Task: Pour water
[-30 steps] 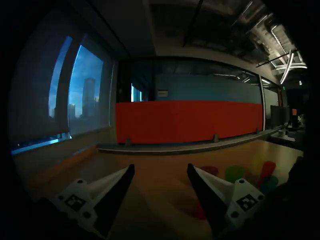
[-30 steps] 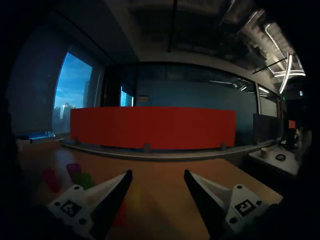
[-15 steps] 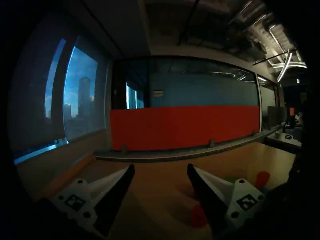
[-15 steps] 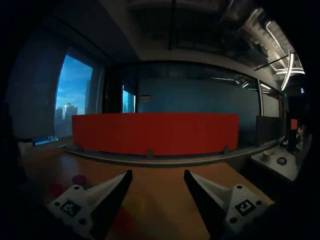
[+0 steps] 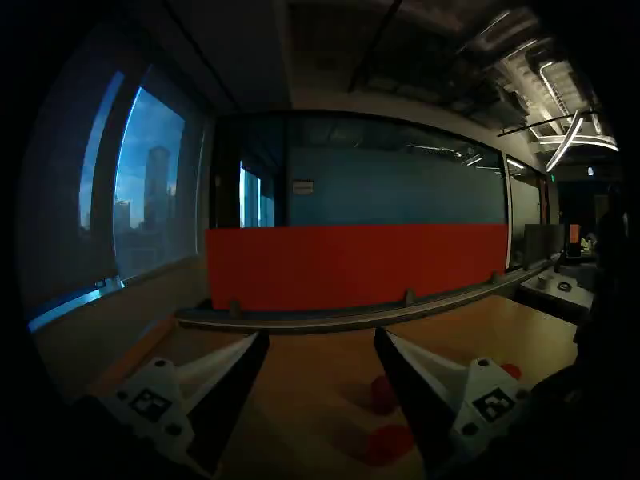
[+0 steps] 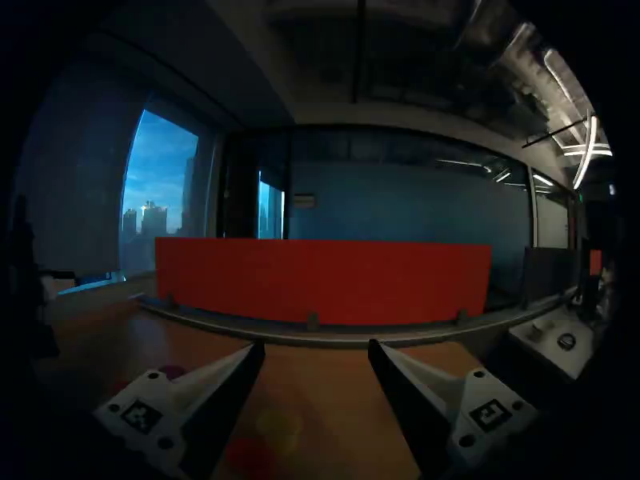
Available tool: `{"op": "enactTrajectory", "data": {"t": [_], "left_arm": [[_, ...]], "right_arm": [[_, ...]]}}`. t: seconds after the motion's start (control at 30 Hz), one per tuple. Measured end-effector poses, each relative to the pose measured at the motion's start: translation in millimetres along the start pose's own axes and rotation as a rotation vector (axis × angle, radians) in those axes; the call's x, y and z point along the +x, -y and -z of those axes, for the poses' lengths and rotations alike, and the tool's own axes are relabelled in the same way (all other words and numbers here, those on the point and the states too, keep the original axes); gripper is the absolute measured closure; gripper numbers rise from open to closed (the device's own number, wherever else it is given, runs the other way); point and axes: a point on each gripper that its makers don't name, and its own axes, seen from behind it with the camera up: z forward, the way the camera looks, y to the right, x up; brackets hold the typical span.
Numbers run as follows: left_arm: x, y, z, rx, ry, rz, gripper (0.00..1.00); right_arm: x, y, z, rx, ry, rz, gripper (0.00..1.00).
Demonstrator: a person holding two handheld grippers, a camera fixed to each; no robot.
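Red cups [image 5: 383,394] near left gripper [image 5: 319,334]

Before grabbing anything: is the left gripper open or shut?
Open. The left gripper has its fingers apart, with table showing between them.

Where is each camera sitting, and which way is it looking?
Left gripper view: rides on the left gripper, looking forward over the wooden table at the red partition; its own two open fingers show.
Right gripper view: rides on the right gripper, facing the same way; its open fingers show.
Both share the table, partition and window.
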Motion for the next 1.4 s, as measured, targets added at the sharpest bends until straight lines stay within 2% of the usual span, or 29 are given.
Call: {"op": "enactTrajectory", "data": {"t": [0.27,0.4,0.77,0.97,1.07,1.17,1.4], "left_arm": [[9,-9.8,-2.3,-0.061,0.0,0.012,0.03],[10,-16.6,-2.7,-0.098,0.006,0.011,0.02],[15,-48.0,-1.5,-0.238,0.004,0.001,0.02],[19,-71.7,5.0,-0.35,-0.002,-0.01,0.02],[21,-81.1,9.0,-0.395,-0.006,-0.017,0.02],[20,-87.8,11.6,-0.426,-0.009,-0.021,0.02],[16,-95.0,10.2,-0.454,0.01,-0.027,0.02]], "right_arm": [[1,8,-0.5,0.049,0.008,-0.011,0.0],[6,14,0.5,0.097,0.003,-0.013,0.0],[12,50,10.6,0.298,0.002,-0.021,0.0],[17,84,23.7,0.445,-0.014,0.025,0.0],[20,93,29.9,0.492,-0.017,0.041,0.0],[20,98,33.2,0.514,-0.018,0.058,0.0],[15,100,33.3,0.526,0.002,0.083,0.0]]}}
